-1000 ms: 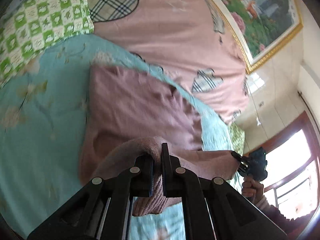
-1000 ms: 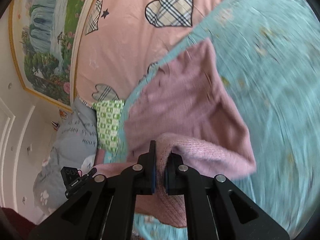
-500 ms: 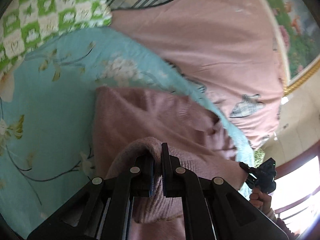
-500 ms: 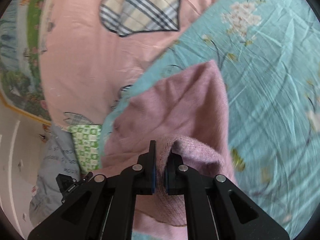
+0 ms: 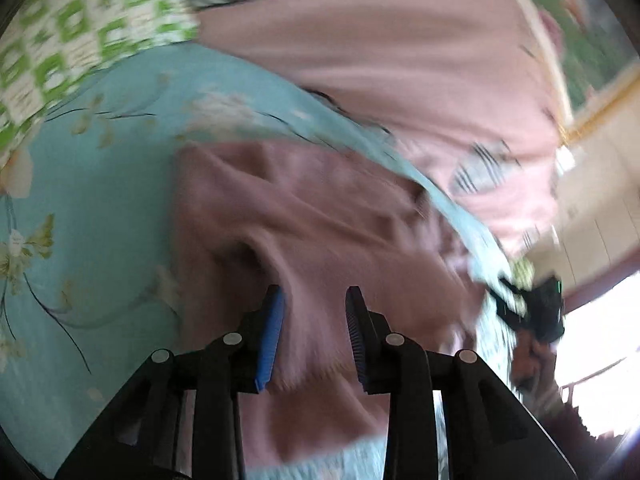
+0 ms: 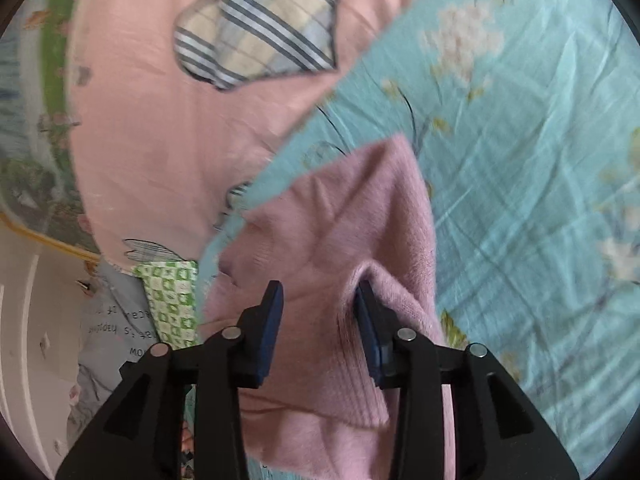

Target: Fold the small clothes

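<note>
Two hand-held grippers, left hand-held gripper point(image 5: 314, 320) and right hand-held gripper point(image 6: 318, 318), have just been opening; we see both jaws parted over the pink knit sweater point(image 6: 360, 220), lying folded on the turquoise floral bedsheet point(image 6: 520, 140).

I see a small mauve-pink knitted sweater point(image 6: 340, 236) lying on the turquoise floral sheet point(image 6: 520, 160), folded over on itself. Its ribbed hem sits nearest my cameras, the doubled fabric rumpled, one corner pointing toward the pink quilt point(image 6: 160, 140).
</note>
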A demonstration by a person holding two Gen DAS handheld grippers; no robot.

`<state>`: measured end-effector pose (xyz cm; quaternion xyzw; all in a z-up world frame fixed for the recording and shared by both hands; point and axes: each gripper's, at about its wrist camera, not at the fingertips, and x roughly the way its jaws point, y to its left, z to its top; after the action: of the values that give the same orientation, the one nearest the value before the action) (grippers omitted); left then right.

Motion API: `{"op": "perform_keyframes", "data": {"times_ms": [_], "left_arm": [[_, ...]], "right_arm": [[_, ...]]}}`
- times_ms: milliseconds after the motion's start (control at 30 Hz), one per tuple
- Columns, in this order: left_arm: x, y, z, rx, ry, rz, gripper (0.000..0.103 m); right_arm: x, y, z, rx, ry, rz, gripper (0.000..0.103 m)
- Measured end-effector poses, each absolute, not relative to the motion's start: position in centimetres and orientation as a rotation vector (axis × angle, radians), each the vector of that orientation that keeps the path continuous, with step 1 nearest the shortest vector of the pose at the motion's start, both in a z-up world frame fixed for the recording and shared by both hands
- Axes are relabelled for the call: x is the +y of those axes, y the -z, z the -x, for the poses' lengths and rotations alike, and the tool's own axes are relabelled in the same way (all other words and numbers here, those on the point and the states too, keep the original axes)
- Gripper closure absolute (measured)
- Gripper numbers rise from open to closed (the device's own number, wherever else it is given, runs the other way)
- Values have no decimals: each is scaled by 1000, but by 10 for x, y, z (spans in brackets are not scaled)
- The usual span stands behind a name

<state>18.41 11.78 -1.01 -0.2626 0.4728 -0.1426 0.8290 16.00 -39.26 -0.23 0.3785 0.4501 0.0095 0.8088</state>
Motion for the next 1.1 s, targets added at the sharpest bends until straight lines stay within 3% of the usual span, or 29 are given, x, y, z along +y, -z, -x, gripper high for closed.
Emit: {"op": "perform_keyframes", "data": {"times_ms": [200,367,533,867,1100], "left_arm": [[31,25,-155,1136,546,426,69],[-13,59,-166,1238,544,310,69],[-12,60,-202,1233,476,253,69],[38,27,-302,1052,224,264,68],[60,37,-339,1048,61,279,64]], "right_arm": [[-334,-24,-131,1015,-235,-600,64],[-267,12,-120,1221,-390,-410,64],[-248,41,-141,1294,-375,-265,64],[-307,16,-223,1081,-111,-271,65],[-319,15,-270,1020,28,-286,65]]}}
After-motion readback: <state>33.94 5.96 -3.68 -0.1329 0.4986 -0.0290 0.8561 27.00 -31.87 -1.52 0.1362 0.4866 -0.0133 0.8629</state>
